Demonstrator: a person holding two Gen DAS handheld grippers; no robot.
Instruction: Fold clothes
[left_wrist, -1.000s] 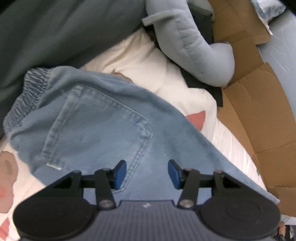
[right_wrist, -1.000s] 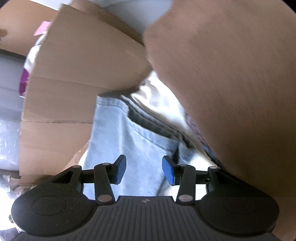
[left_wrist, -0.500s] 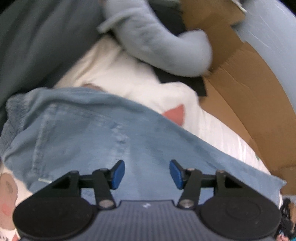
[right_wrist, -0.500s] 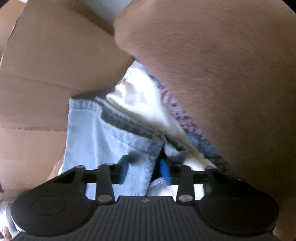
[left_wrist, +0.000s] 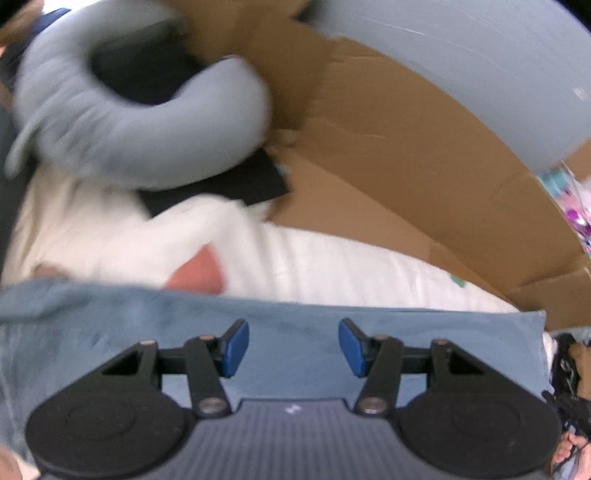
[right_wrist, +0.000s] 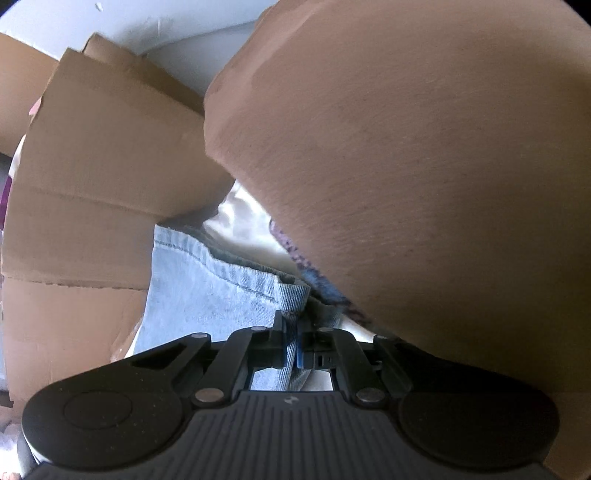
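Observation:
Light blue denim trousers (left_wrist: 295, 325) lie spread across a white sheet with pink patches (left_wrist: 332, 273). In the left wrist view my left gripper (left_wrist: 293, 347) hovers over a trouser leg near its straight upper edge, jaws apart, nothing pinched between the blue pads. In the right wrist view the hemmed end of a trouser leg (right_wrist: 207, 280) lies below a cardboard wall. My right gripper (right_wrist: 291, 347) is shut on the corner of that hem, with denim squeezed between the pads.
Brown cardboard panels (left_wrist: 406, 147) stand along the far side of the sheet. A grey-blue U-shaped cushion (left_wrist: 122, 133) and dark cloth lie at the back left. A large tan cardboard-coloured mass (right_wrist: 424, 166) fills the upper right of the right wrist view, close to the gripper.
The right gripper's jaws closed onto the denim hem corner. The left gripper swept sideways along the trousers from the back pocket towards the leg, staying open; the cushion and cardboard shifted left in its view.

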